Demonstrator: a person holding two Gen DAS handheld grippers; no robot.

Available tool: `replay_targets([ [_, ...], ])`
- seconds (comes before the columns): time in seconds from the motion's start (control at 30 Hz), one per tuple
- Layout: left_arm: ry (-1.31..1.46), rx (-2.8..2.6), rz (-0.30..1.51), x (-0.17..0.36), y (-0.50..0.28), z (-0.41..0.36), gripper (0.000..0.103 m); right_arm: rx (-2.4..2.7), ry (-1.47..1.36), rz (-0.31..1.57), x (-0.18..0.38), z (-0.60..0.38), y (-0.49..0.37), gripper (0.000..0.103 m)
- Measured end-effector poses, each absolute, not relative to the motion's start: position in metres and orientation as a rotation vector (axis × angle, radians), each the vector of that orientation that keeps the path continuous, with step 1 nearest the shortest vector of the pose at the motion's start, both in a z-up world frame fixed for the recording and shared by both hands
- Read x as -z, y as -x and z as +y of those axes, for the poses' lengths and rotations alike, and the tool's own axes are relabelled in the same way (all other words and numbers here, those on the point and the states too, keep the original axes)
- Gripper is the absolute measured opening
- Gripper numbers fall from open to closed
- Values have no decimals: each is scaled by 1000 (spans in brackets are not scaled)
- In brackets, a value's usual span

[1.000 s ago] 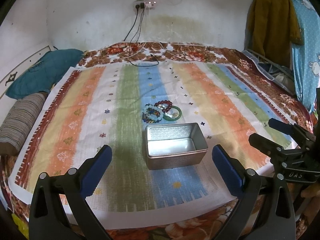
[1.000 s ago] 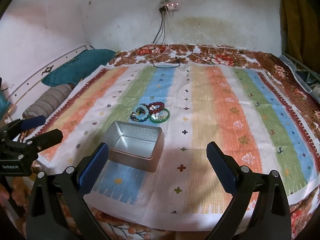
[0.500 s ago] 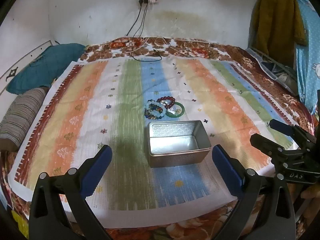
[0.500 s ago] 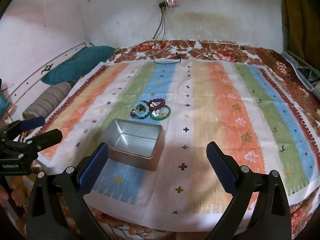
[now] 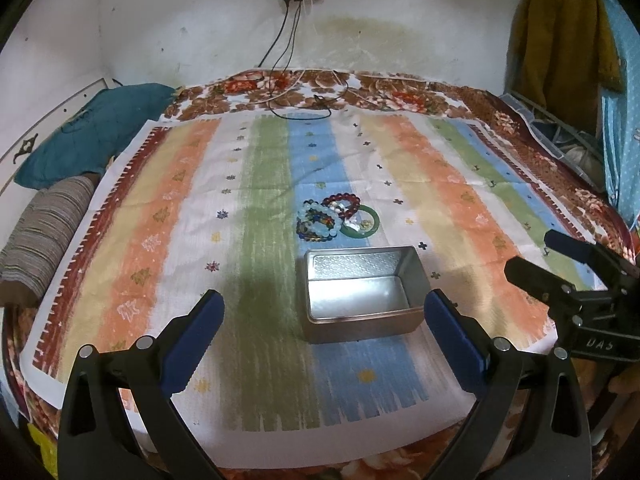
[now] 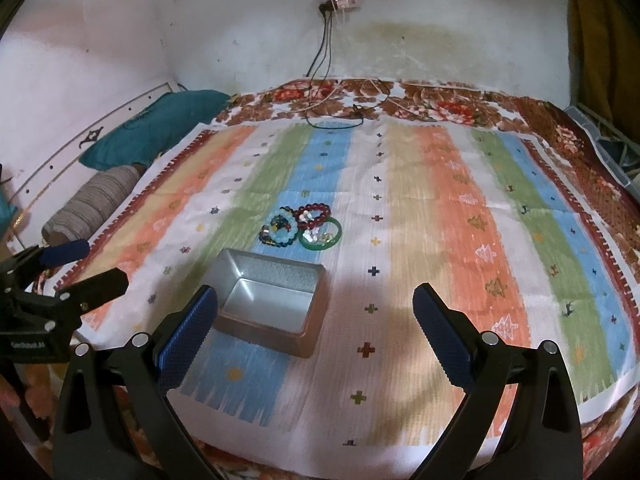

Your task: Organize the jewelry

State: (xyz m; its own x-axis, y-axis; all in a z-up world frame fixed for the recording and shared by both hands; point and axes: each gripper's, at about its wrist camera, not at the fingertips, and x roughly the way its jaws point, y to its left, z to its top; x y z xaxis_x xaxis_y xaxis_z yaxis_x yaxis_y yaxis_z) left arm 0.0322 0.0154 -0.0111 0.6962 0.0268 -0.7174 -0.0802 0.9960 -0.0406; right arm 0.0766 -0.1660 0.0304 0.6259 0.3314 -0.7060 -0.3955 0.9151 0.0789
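We hold the left gripper [image 5: 322, 330] with its jaws spread wide and nothing between them; the open metal tin [image 5: 362, 294] sits on the striped cloth [image 5: 440, 184] just beyond the gap, toward one o'clock of its midpoint. The cluster of bracelets [image 5: 336, 218] lies past the tin's far rim at twelve o'clock, apart from the tin and well away from our fingers.

Our right gripper [image 6: 316, 330] is likewise spread and holds nothing. From its camera the tin [image 6: 272, 300] lies at about ten o'clock, its near left corner hidden behind the left blue pad [image 6: 188, 340], though we cannot tell whether they touch. The bracelets [image 6: 302, 226] lie beyond it at twelve o'clock.

The tin is rectangular with rounded corners, dull silver, its inner walls finely embossed and its floor smooth and reflective. The jewelry is rings of round beads: a dark red strand, a pale blue translucent one, a darker mixed one, plus a smooth solid green bangle [image 6: 322, 236] with small pale pieces inside it. The cloth is woven-looking, in orange, green, blue and cream bands with little cross motifs
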Motion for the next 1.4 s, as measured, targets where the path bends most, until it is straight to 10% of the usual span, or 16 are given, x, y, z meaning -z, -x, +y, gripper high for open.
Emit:
replay_targets([
  [1.4, 234, -134, 998, 40, -163, 68, 97, -383, 65, 959, -10, -134, -201, 99],
])
